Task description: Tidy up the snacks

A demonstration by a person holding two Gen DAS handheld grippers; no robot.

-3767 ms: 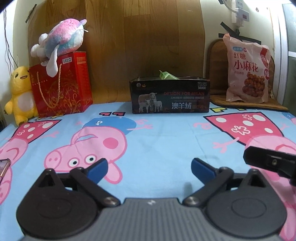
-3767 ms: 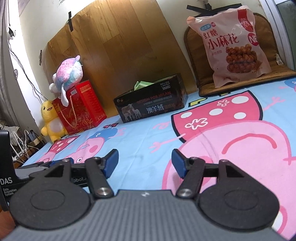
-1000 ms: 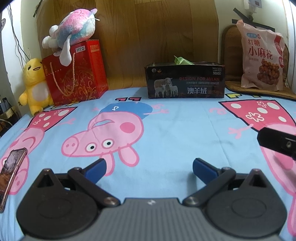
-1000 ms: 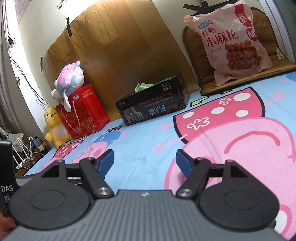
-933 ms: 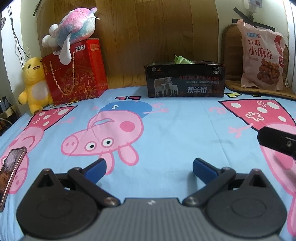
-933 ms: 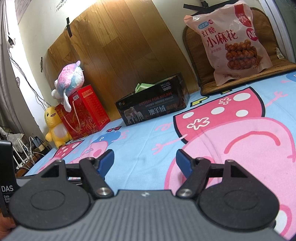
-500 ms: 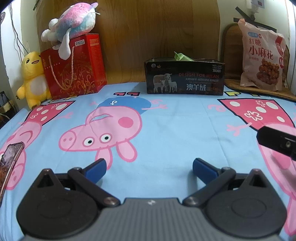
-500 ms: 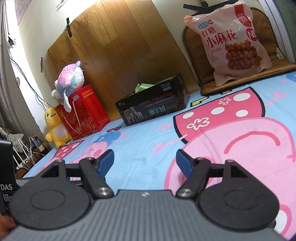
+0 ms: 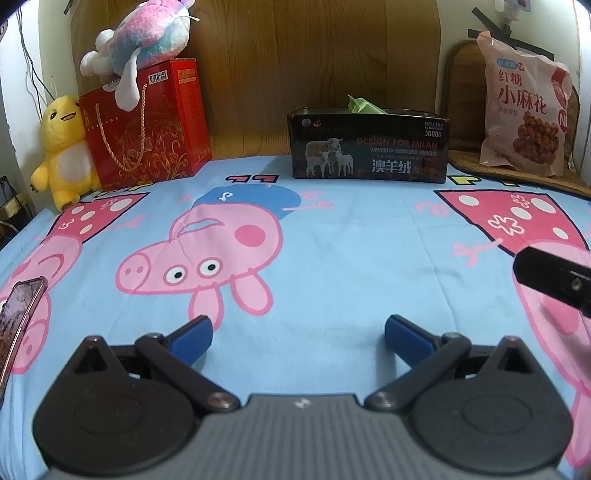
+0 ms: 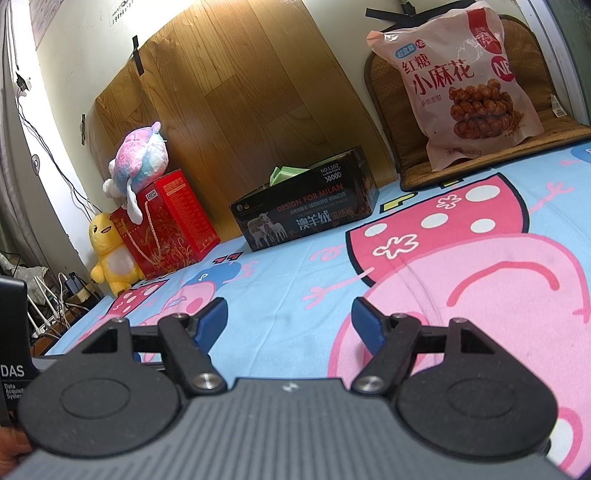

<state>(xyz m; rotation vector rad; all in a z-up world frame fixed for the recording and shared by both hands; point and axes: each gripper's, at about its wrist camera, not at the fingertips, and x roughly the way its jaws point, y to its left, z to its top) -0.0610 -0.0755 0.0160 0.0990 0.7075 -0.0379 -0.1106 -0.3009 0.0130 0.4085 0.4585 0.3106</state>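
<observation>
While right claw (image 10: 288, 317) gapes, snack bag (image 10: 476, 85) far beyond

A home bedroom: blue cartoon-pig bedsheet (image 9: 351, 236), yellow plush duck (image 9: 64, 147) (beside a red gift bag (image 9: 147, 125)), wood-grain headboard (image 9: 314, 55).

On the bed (image 9: 332, 236), a box (image 9: 369, 147) stands at the back against the wooden board (image 9: 314, 55). Right of it, a snack bag (image 9: 524, 107) leans on a mat (image 9: 517, 173). Left stands a gift bag (image 9: 147, 125) with a plush toy (image 9: 140, 33) on top, and a duck toy (image 9: 62, 147) beside it. A phone (image 9: 18, 317) lies near left.
</observation>
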